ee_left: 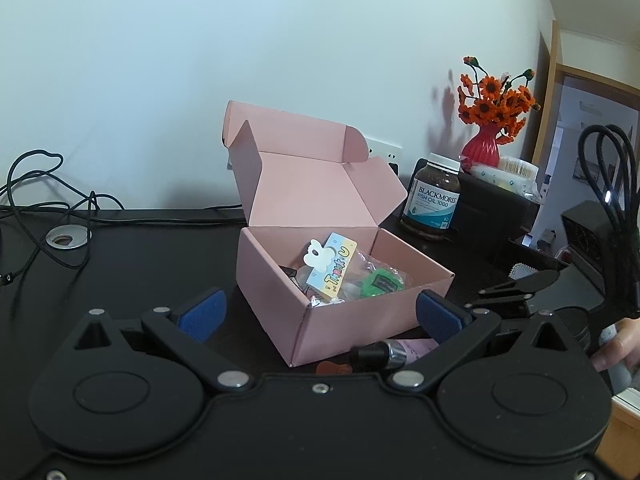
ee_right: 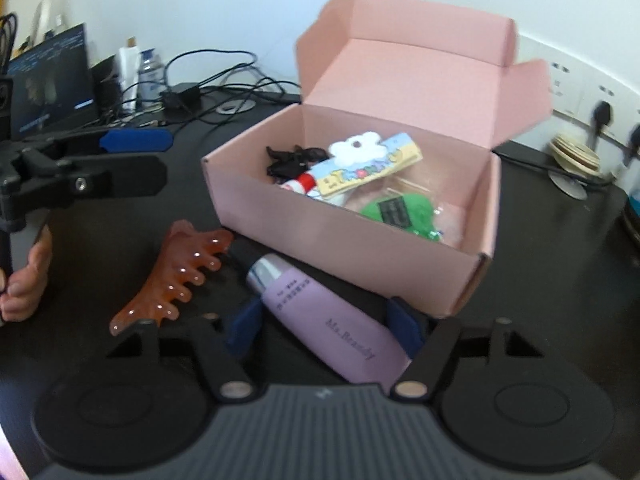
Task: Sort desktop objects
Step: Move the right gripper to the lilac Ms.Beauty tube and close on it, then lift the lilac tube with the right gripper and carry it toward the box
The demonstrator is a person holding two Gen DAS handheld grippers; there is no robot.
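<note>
Left wrist view: the left gripper is hovering level over the black desk, its jaws standing wide apart with nothing between the blue pads. Straight ahead the pink box is sitting with its lid flipped up, and a card and a green packet are lying inside. The tube is peeking out just in front of the box, low near the right pad. Behind the box a bottle and a red vase are standing. At the far right the other tool is reaching in, a hand on its handle.

Right wrist view: the right gripper is tilting down over the purple tube, which is lying on the desk right against the box's front wall. The jaws are about half open and the tube is sitting between the pads. Whether they are pressing on it I cannot tell; the picture is blurred. The brown comb is lying just left of the tube. Further left, the left gripper is hanging open, a hand gripping below it.
</note>
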